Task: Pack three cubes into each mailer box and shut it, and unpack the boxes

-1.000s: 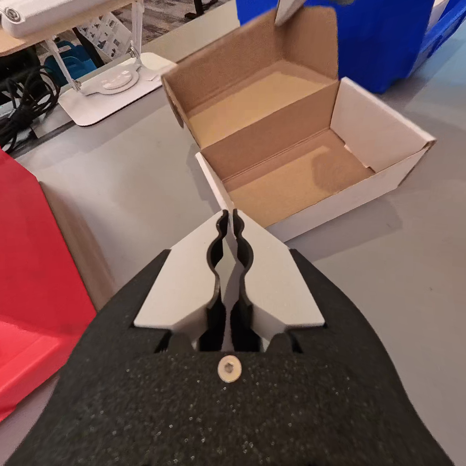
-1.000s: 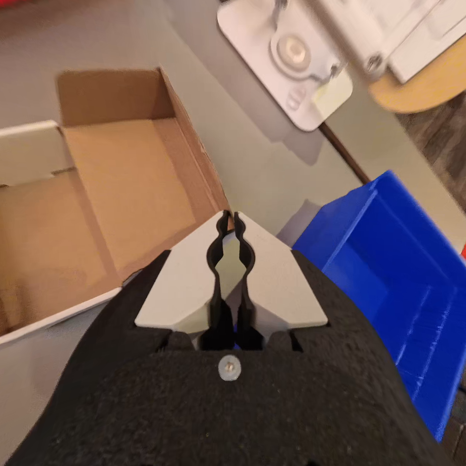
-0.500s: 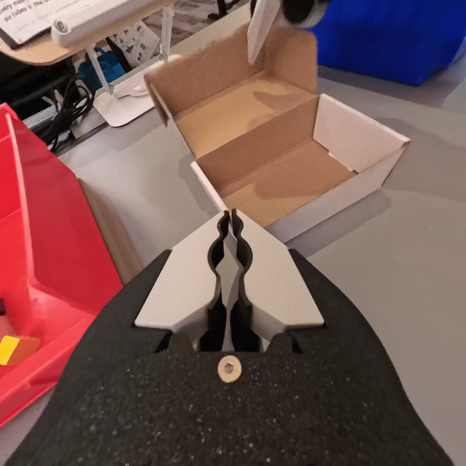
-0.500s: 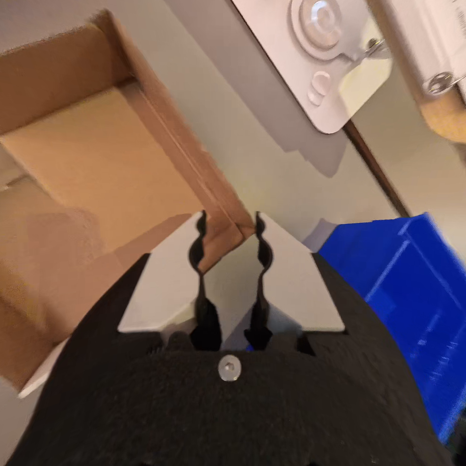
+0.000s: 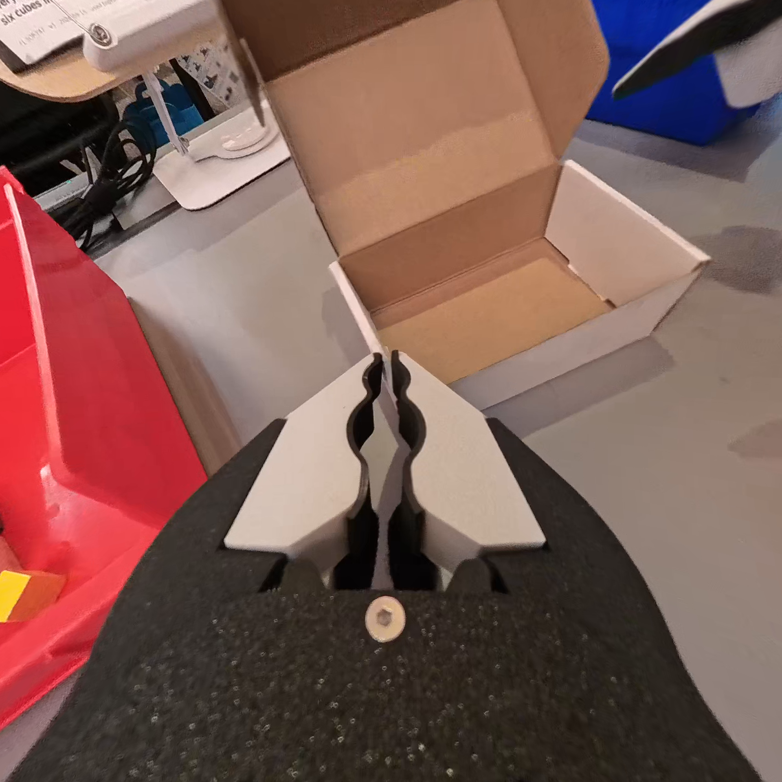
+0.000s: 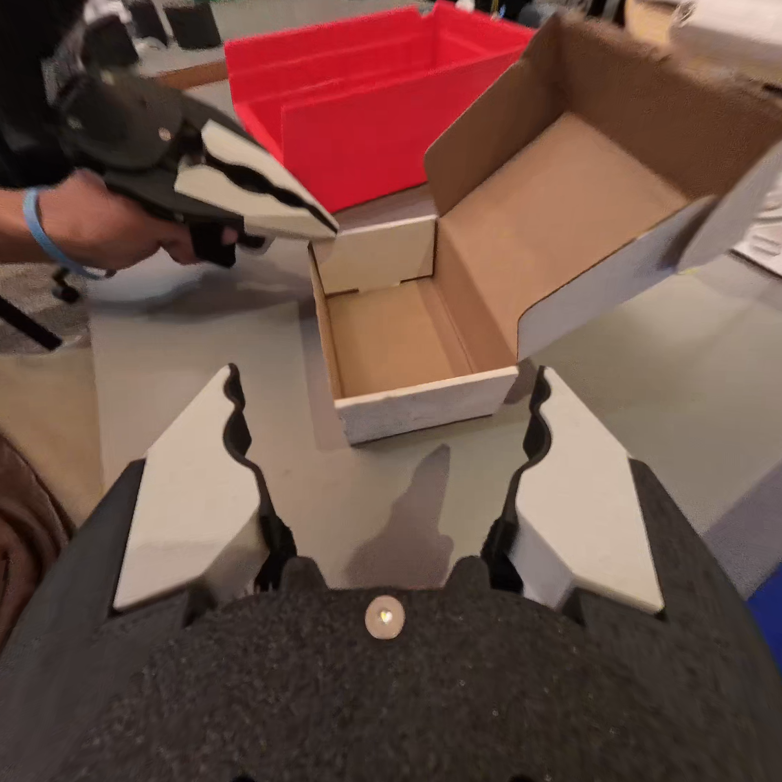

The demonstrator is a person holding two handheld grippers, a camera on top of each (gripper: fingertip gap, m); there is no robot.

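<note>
Mailer box [image 6: 402, 338] sits mid-tabletop, lid [image 6: 592, 177] raised, nothing seen inside. Left gripper [image 5: 387, 359] is closed on nothing, parked at the box's near corner. Right gripper [image 6: 385, 381] is spread wide, empty. Cubes [image 5: 25, 592] are glimpsed in the red bin [image 5: 84, 381] at the left edge; count unclear. Risk: the light box could be shoved or the lid knocked down by the closed tips.

White mailer box, red and blue bins on a grey table

Mailer box [image 5: 626, 254]: white outside, plain brown inside. Left gripper [image 5: 387, 359] and right gripper [image 6: 387, 381]: pale grey fingers, black wavy pads, speckled black bodies. Red bin [image 5: 84, 338] left of the left gripper, holding a yellow-and-orange cube [image 5: 25, 594]; blue bin [image 5: 660, 84] ahead-right; grey table [image 5: 634, 508]
</note>
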